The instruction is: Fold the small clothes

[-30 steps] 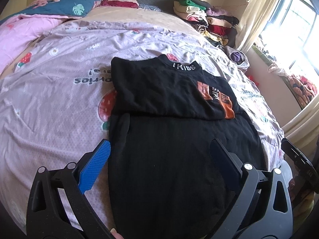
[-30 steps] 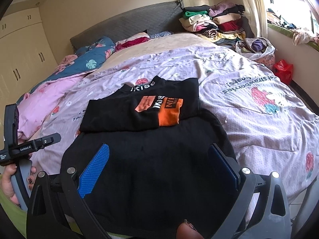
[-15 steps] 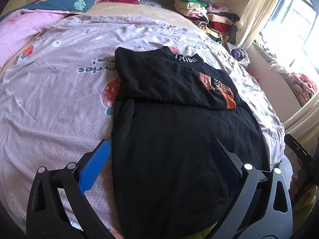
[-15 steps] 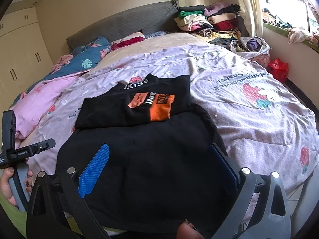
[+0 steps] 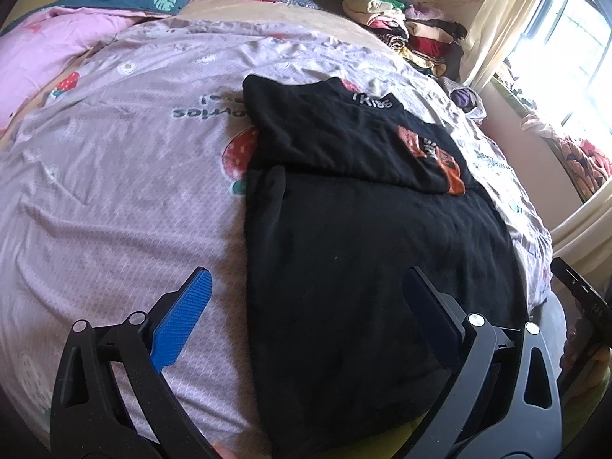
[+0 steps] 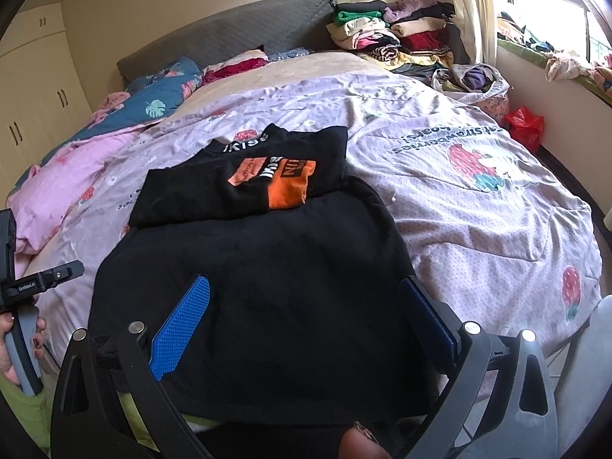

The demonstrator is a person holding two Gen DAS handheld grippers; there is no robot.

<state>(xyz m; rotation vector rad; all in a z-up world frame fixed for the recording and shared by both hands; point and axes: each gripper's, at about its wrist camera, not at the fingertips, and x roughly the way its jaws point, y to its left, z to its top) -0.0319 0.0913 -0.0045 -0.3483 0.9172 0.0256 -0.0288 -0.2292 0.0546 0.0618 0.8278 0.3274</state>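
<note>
A black garment (image 5: 367, 252) lies flat on the lilac strawberry bedspread (image 5: 114, 176), its near end at the bed's front edge. Its far part is folded over, showing an orange print (image 5: 436, 153) and white collar lettering. It also shows in the right wrist view (image 6: 267, 267), with the orange print (image 6: 283, 179). My left gripper (image 5: 306, 302) is open and empty above the garment's near left edge. My right gripper (image 6: 306, 306) is open and empty above the garment's near right part. The left gripper's body shows at the left edge of the right wrist view (image 6: 23, 290).
A stack of folded clothes (image 6: 394, 38) sits at the bed's far right corner. Pink and blue quilts (image 6: 95, 141) lie far left by the grey headboard (image 6: 229, 34). A laundry bag (image 6: 474, 80) and a red bag (image 6: 524, 126) sit by the window wall.
Both grippers have drawn back slightly toward the bed's front edge and stayed open. The garment has not moved.
</note>
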